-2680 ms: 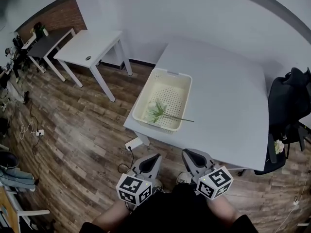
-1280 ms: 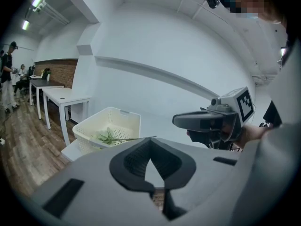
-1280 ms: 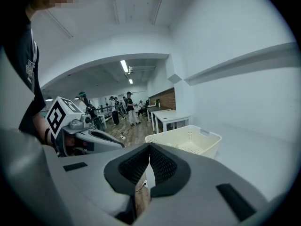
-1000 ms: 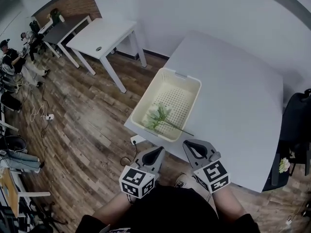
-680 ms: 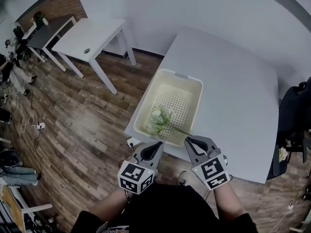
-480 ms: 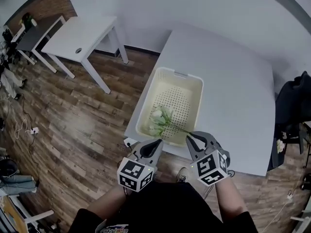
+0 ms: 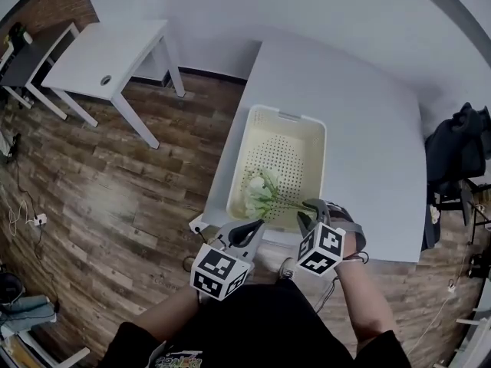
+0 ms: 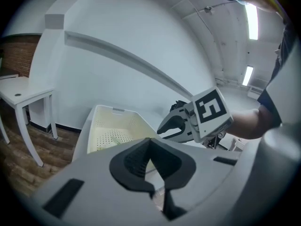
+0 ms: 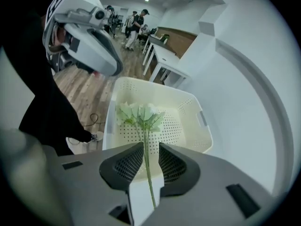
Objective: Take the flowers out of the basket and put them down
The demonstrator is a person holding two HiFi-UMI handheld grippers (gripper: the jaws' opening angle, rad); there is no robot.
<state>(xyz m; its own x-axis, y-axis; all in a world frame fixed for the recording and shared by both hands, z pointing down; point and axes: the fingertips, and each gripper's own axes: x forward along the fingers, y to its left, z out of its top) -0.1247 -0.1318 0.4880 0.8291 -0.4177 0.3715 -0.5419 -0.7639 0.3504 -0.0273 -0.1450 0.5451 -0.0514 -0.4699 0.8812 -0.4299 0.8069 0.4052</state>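
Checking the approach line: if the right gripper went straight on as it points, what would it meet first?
Probably the flower stem: it runs, ungripped, between the jaws of the right gripper, which have just been opening. Beyond it is the floor of the basket, though depth is unclear.

White side table (image 7: 115, 48) on wood floor (image 7: 115, 198) (dark chair (image 7: 453, 156) far right).
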